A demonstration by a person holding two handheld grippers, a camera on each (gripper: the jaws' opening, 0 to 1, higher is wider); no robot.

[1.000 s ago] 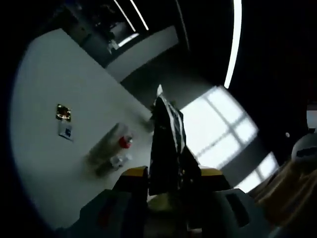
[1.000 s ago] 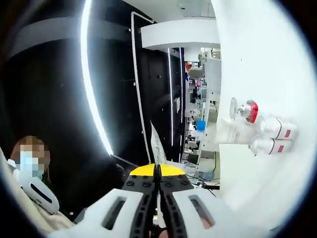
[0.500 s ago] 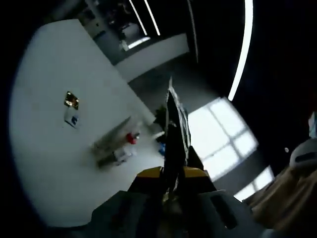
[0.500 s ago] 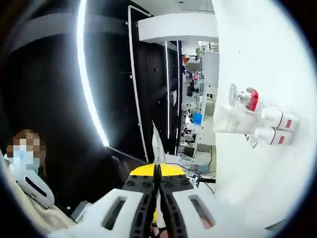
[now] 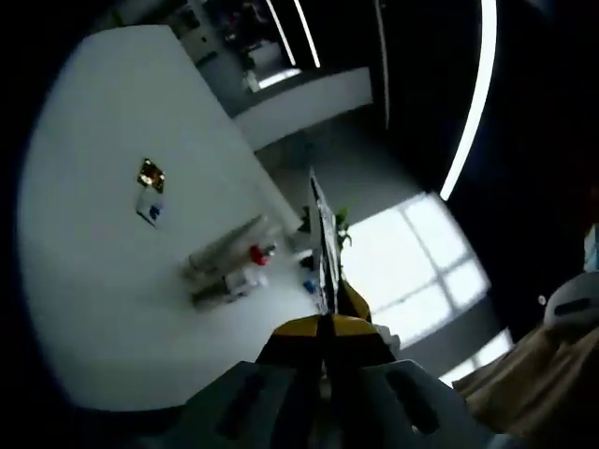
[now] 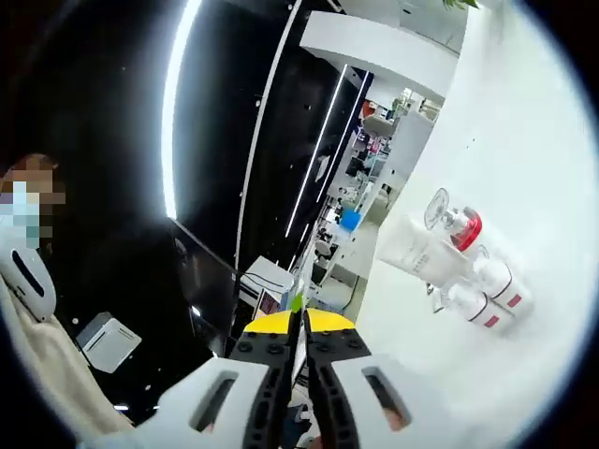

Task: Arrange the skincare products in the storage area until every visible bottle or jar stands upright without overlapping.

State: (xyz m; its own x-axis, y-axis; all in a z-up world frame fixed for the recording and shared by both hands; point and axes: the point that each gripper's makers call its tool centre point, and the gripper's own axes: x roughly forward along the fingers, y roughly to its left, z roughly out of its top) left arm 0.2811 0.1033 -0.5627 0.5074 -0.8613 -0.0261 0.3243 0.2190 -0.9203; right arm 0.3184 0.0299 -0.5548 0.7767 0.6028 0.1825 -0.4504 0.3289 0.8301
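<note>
Several skincare products lie in a cluster on the white table (image 5: 103,309): a white tube (image 5: 223,251), a red-capped bottle (image 5: 259,253) and small white bottles (image 5: 227,287). The right gripper view has the same cluster: the tube (image 6: 412,251), the red-capped bottle (image 6: 464,230) with a clear round top, and two small red-banded bottles (image 6: 496,279) on their sides. My left gripper (image 5: 325,323) is shut on a thin dark packet (image 5: 323,248), seen edge-on, well off the table. My right gripper (image 6: 299,323) is shut on a thin flat packet (image 6: 297,304) with a green tip.
A small gold and white sachet (image 5: 150,178) lies on the table apart from the cluster. The table edge (image 6: 374,281) drops to a dark room with light strips. A person in light clothing (image 6: 33,327) sits at the left; cloth (image 5: 533,374) is at the lower right.
Both views have swung and drawn back, so the cluster looks smaller. The packet in my left gripper has turned from face-on to edge-on. The products have not moved.
</note>
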